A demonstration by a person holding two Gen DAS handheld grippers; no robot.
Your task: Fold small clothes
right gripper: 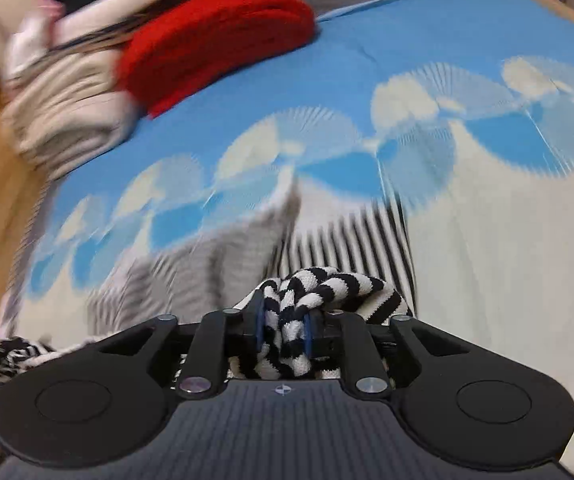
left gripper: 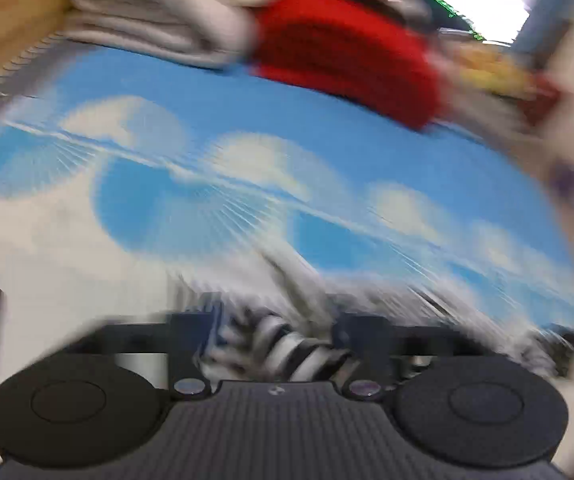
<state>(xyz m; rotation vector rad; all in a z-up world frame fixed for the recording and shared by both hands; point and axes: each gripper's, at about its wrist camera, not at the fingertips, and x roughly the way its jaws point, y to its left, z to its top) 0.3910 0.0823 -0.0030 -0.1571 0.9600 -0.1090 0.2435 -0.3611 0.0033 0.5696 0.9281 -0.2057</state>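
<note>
- The right gripper (right gripper: pixel 283 330) is pinching a bunched black-and-white striped garment (right gripper: pixel 327 284) between its blue pads.
- The left gripper (left gripper: pixel 277 340) is sitting spread wide, with striped fabric lying loose between its jaws.
- A red knit (right gripper: pixel 215 32) is sitting far ahead on the blue-and-white cloth (right gripper: pixel 407 32).

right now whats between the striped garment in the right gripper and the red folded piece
Only bare blue-and-white patterned cloth separates the striped garment from the red folded piece, seen in the right wrist view.
</note>
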